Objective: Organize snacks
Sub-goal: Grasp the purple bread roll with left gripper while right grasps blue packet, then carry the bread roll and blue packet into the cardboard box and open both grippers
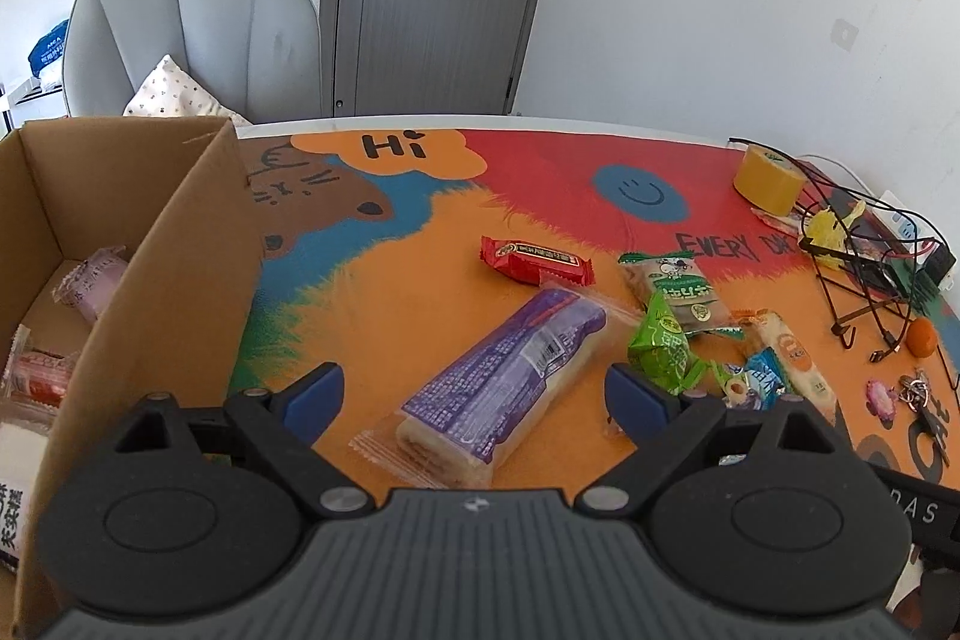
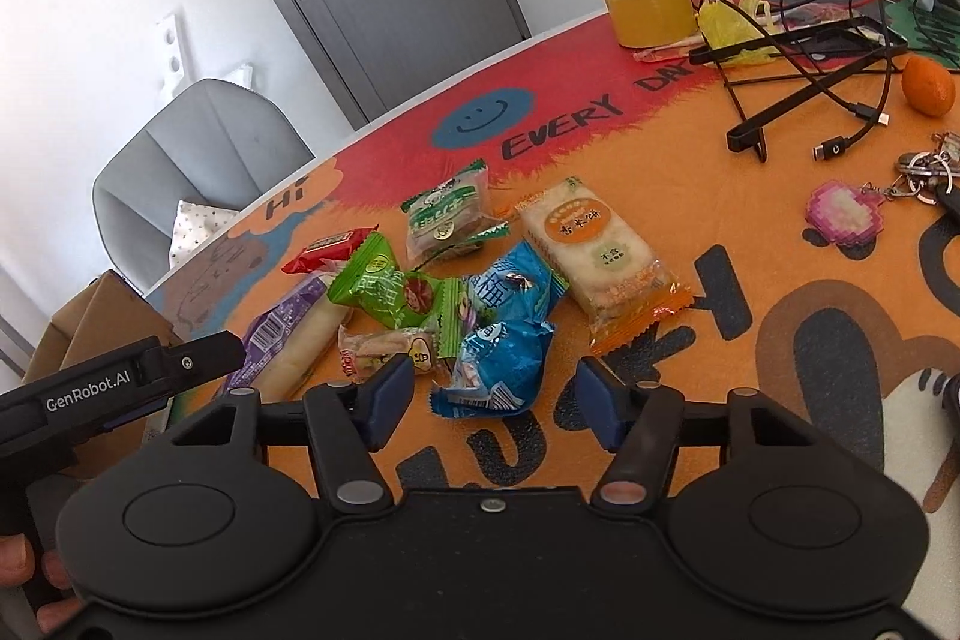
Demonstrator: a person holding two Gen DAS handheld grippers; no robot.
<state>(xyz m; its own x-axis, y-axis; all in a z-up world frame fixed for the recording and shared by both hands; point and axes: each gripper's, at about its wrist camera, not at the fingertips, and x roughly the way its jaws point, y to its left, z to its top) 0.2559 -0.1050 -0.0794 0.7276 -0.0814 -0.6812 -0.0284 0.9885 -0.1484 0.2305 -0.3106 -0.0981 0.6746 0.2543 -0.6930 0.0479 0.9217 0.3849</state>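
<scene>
My left gripper (image 1: 474,394) is open just above the table, its blue pads either side of a long purple snack packet (image 1: 510,370) without touching it. At the left stands an open cardboard box (image 1: 162,280) with a pink packet (image 1: 96,280) and a red-and-white packet (image 1: 39,370) inside. My right gripper (image 2: 495,394) is open around a crumpled blue packet (image 2: 498,358), with gaps at both pads. Behind it lie a green packet (image 2: 390,289), an orange-and-white rice cake (image 2: 600,244), a green-and-white packet (image 2: 447,214) and a red packet (image 2: 327,247).
A yellow tape roll (image 2: 648,10), a black wire stand with cables (image 2: 798,58), a tangerine (image 2: 929,85) and keys with a pink charm (image 2: 846,214) crowd the table's right side. A grey chair (image 1: 192,34) and a door stand behind the table. One of my left gripper's fingers (image 2: 204,355) reaches in from the left.
</scene>
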